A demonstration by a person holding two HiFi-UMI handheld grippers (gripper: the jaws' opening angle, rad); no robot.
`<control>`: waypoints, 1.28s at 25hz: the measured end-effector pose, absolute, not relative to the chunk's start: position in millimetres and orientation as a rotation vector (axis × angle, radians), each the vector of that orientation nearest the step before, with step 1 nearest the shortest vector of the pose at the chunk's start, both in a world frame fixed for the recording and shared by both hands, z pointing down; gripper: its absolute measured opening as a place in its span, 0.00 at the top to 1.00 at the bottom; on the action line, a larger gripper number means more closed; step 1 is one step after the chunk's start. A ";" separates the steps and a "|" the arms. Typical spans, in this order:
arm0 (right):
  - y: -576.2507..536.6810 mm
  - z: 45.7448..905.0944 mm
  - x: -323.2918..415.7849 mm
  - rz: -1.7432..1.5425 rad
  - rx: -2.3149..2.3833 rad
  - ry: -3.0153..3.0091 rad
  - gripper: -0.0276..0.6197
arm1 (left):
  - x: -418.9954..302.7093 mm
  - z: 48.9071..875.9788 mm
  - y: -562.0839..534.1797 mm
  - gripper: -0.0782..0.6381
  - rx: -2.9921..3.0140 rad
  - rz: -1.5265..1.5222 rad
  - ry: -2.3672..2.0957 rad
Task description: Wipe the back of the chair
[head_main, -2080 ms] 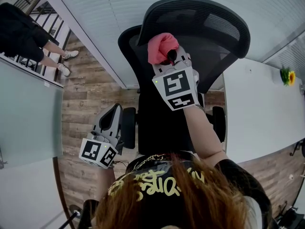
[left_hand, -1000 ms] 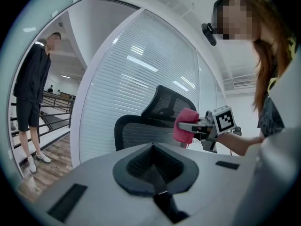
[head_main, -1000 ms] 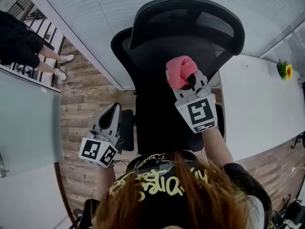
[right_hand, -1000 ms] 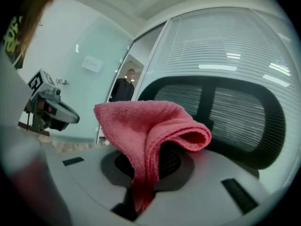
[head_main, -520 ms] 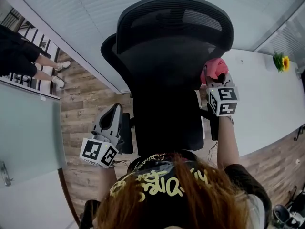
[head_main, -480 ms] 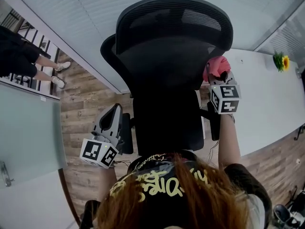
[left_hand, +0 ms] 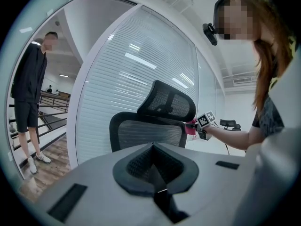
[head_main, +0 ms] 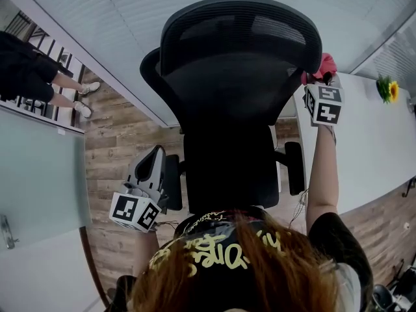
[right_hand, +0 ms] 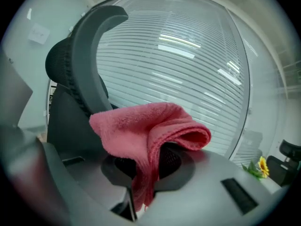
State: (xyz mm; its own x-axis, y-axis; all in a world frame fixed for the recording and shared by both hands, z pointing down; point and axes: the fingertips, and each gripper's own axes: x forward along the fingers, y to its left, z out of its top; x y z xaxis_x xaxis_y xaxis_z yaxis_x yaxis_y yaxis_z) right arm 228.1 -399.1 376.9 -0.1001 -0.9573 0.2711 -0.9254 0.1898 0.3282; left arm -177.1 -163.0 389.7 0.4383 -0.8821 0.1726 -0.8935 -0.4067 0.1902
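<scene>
**A:** Head view first. There's the black office chair, with a woven mesh back and a curved headrest on top. The right gripper is raised to the headrest's right edge, and the pink cloth is bunched right at the rim.

**B:** And the left gripper?

**A:** It's down low, just beside the chair's left armrest and well apart from the back, above wood-plank floor.

**B:** Left gripper view?

**A:** Its ribbed black pads are pressed together with nothing between them. Beyond them stands the chair's grey mesh back, and the cloth is a small pink spot at the right side.

**B:** Right gripper view?

**A:** This one is clamped on the cloth. It's fluffy terry, folded into a thick loop over the pads, with one tail hanging down between them. The chair's smooth dark frame curves up at the left, just beside the cloth. I can't tell whether they touch. Behind are slatted blinds.
</scene>
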 end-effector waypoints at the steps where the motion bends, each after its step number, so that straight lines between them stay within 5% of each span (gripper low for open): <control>1: -403.8 375.6 227.0 -0.103 1.767 -2.058 0.86 | -176.3 390.3 -162.9 0.90 2.439 0.068 -1.540; 32: -423.3 376.3 177.4 0.029 2.069 -2.152 0.86 | -184.3 394.0 -159.3 0.90 2.423 0.100 -1.546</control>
